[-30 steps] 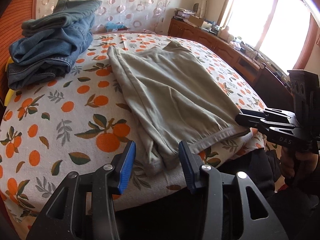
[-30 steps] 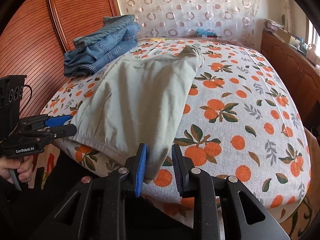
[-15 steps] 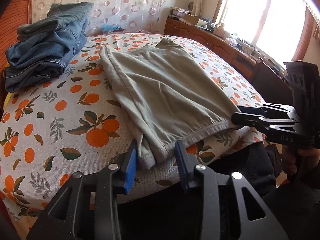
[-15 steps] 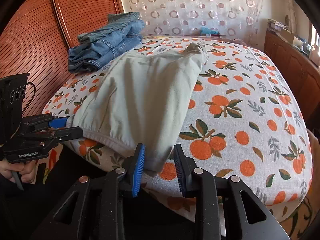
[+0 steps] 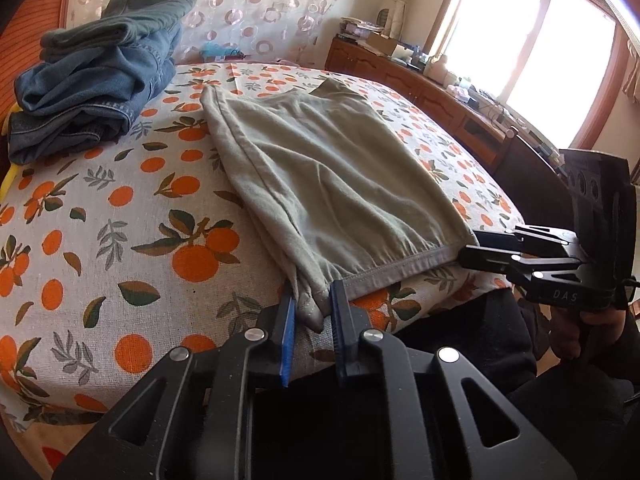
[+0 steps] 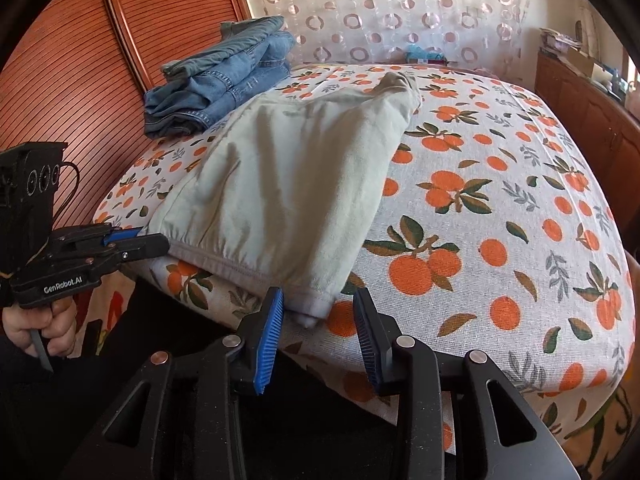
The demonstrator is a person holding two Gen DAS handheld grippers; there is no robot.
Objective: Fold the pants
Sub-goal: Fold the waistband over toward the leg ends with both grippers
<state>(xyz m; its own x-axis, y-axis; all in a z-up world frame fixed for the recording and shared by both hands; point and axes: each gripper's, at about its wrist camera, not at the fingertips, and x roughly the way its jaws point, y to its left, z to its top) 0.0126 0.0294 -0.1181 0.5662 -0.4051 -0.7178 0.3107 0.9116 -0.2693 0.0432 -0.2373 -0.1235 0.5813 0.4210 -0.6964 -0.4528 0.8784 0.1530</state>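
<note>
Pants: the khaki pants point(image 5: 320, 184) lay at the bed's point(image 5: 120, 240) near edge.
Left gripper point(image 5: 313, 312): we saw its fingers closing around one waistband corner.
Right gripper point(image 6: 318, 320): its fingers stood apart, astride the other corner.
Change: the left had narrowed, so we judged lifting near.

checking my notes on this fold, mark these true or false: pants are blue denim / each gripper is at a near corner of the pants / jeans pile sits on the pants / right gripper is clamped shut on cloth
1. False: the pants are pale green; the jeans are denim.
2. True: left gripper, jaws closing round its corner, and right gripper.
3. False: jeans lie apart on the bedspread.
4. False: its jaws stand open, the corner between them.
</note>
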